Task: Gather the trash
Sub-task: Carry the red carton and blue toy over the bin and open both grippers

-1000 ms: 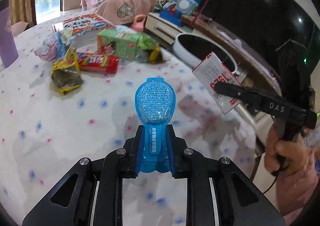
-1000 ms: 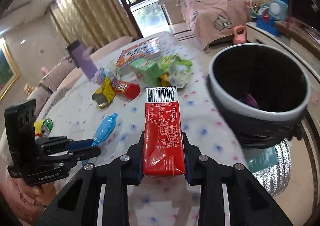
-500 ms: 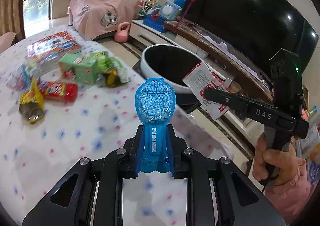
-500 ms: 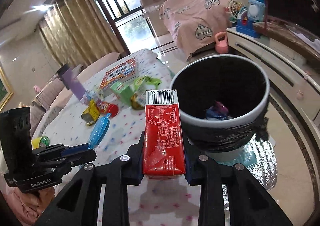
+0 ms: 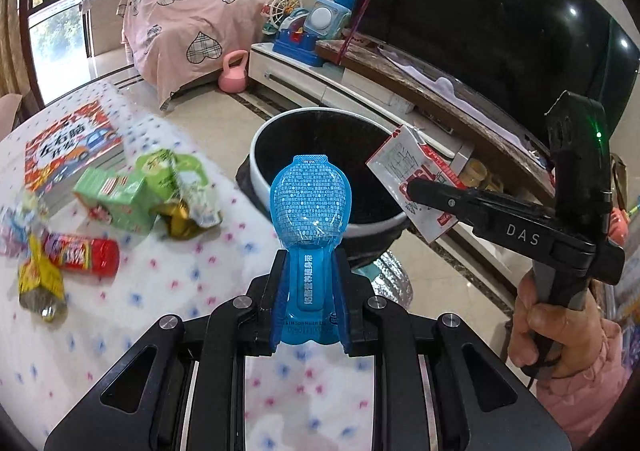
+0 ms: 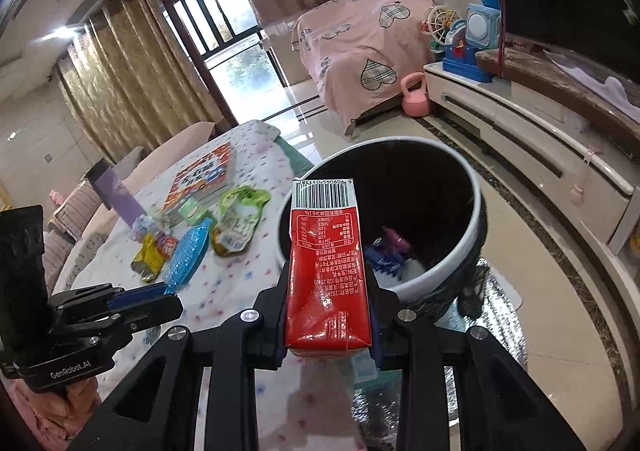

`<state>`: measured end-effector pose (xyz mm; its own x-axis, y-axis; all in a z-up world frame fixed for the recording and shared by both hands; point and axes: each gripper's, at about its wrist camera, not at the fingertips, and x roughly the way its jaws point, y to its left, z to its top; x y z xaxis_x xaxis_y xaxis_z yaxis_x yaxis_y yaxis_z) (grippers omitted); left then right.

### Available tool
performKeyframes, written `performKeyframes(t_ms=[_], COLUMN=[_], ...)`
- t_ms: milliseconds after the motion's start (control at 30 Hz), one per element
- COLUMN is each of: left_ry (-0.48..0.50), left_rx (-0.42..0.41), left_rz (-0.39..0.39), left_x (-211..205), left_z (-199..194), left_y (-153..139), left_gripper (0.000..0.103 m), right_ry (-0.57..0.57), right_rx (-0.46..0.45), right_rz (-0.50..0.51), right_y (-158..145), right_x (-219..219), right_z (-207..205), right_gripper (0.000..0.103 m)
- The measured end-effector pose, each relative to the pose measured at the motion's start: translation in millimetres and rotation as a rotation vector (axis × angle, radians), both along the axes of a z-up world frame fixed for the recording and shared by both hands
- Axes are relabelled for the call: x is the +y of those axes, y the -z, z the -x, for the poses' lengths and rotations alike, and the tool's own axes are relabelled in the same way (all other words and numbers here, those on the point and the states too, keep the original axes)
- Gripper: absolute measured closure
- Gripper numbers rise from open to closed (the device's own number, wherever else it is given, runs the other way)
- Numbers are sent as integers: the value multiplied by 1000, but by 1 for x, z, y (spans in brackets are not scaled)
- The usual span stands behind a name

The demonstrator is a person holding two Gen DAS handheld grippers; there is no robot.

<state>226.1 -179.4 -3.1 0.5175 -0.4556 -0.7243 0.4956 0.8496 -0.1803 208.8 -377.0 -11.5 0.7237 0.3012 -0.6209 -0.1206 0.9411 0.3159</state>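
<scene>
My left gripper (image 5: 310, 283) is shut on a blue plastic pouch (image 5: 309, 211), held above the table edge and pointing at the black trash bin (image 5: 280, 131). My right gripper (image 6: 329, 295) is shut on a red milk carton (image 6: 326, 251), held in front of the bin's white rim (image 6: 452, 267); the bin holds some trash. In the left wrist view the right gripper (image 5: 416, 187) holds the carton (image 5: 412, 167) over the bin's right rim. In the right wrist view the left gripper (image 6: 168, 293) and pouch (image 6: 188, 251) show at the left.
On the dotted tablecloth (image 5: 140, 291) lie a green box (image 5: 116, 199), a green wrapper (image 5: 180, 187), a red packet (image 5: 80, 255), a yellow wrapper (image 5: 40, 283) and a picture book (image 5: 68, 147). A TV stand (image 6: 520, 131) and pink kettlebell (image 6: 414, 95) stand beyond the bin.
Both grippers have moved right, off the table toward the bin, each still holding its item. The bin now looms larger, and the carton is over its rim.
</scene>
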Motion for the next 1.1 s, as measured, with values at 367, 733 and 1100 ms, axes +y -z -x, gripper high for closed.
performKeyframes(t_ms=[367, 733, 1100], left_ry=[6, 8, 0], left_rx=[11, 27, 51], left_rz=[-19, -37, -42], left_x=[-32, -50, -62], left_z=[-38, -60, -74], left_y=[-1, 4, 13], left_gripper=[84, 84, 84], right_ry=[36, 38, 35], right_rx=[14, 40, 75], right_rz=[32, 61, 55], right_y=[-6, -2, 10], right_x=[-23, -32, -40], right_z=[-35, -63, -79], right_gripper=[73, 73, 73])
